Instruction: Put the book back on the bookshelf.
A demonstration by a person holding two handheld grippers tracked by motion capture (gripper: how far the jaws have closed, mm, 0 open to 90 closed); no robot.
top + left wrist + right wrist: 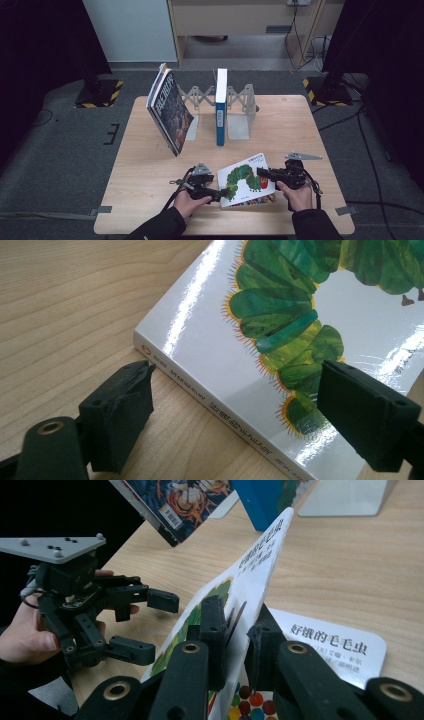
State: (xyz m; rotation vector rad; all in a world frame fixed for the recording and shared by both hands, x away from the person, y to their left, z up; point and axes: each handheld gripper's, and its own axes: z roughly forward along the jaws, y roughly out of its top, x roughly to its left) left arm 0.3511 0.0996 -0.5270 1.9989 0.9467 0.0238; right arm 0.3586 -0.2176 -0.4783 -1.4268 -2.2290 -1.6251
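The caterpillar picture book (247, 181) lies flat near the front edge of the table (150, 170), between the two hands, spine toward the person's left. It is a thin hardcover with a glossy laminated cover (250, 565), so it should be light and fairly stiff across the boards, but slick to rubber pads and free to fan open when taken by one board alone. The right gripper (235, 630) has its jaws pinched tight on the free edge of the front cover, which stands lifted and bowed above the title page (the printed title is legible underneath). This grip holds a single board, not the whole book; the block would likely hang or swing if raised this way. The left gripper (235, 405) stands wide open at the spine corner, one jaw on the table beside the spine, the other above the cover, with neither pad pressing. The sounder hold is judged to be across the spine, clamping both boards together. Farther back, a dark comic-cover book (169, 111) leans beside the metal book rack (240, 117), where a blue book (220, 107) stands upright.
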